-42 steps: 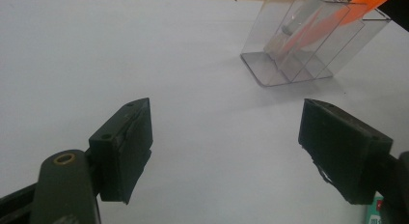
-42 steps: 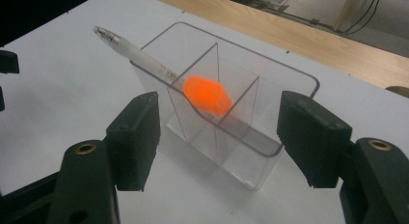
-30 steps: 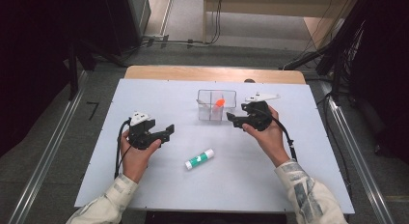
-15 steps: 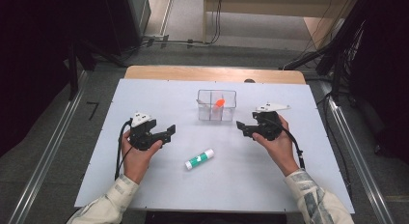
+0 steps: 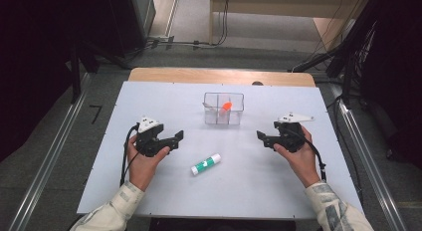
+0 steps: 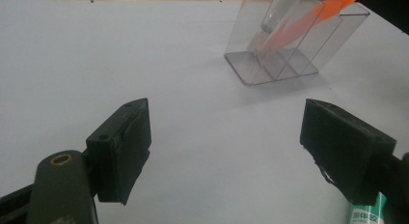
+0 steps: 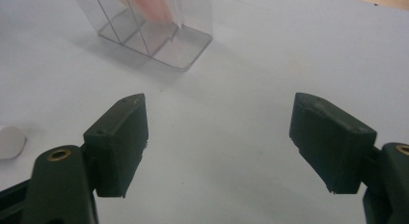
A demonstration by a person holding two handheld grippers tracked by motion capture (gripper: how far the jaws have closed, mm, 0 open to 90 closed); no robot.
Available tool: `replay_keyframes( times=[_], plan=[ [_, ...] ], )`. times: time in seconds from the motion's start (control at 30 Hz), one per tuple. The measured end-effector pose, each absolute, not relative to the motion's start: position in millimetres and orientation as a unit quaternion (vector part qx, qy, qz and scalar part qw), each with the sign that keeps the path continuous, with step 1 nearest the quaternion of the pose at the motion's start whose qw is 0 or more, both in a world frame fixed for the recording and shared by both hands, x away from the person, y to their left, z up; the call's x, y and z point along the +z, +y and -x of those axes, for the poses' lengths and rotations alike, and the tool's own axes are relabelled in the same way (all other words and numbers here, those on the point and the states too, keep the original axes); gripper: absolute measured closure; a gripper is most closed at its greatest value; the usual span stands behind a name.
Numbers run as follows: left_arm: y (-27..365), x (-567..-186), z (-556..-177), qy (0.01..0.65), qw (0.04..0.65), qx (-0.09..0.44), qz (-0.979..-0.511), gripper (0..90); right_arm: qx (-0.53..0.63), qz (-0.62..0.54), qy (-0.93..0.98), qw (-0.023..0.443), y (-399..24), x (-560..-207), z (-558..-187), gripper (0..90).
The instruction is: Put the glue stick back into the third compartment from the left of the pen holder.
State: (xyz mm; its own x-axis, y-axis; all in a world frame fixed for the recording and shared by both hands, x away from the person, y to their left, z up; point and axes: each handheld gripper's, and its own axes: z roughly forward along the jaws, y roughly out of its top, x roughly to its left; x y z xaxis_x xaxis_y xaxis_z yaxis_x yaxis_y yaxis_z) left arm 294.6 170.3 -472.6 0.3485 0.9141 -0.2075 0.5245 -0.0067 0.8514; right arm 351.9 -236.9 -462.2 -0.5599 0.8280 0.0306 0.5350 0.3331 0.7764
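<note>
Glue stick (image 5: 206,164) is lying on its side on the white surface (image 5: 164,96), low centre of the high view, between both tools. Left tool (image 5: 175,139) is released and empty, right tool (image 5: 262,137) too, its jaws just been opening with nothing between them. Clear box (image 5: 223,108) with the orange thing (image 5: 226,105) sits further up. Risk I'd guess: stick rolls away if a jaw nudges it sideways.

place: lab or test room | signs: white tabletop (image 5: 149,101) on a metal-rail frame (image 5: 47,166) | cables (image 5: 219,22) across grey floor (image 5: 74,136) | dark equipment (image 5: 119,22) behind
</note>
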Motion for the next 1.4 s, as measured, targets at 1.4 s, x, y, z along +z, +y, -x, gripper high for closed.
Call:
replay_keyframes(
  times=[1.4],
  plan=[
    [124,-484,-283,0.454,0.457,0.192,-0.74,13.4,0.367,-0.466,0.78,0.199,-283,-472,-337,18.0]
  ],
)
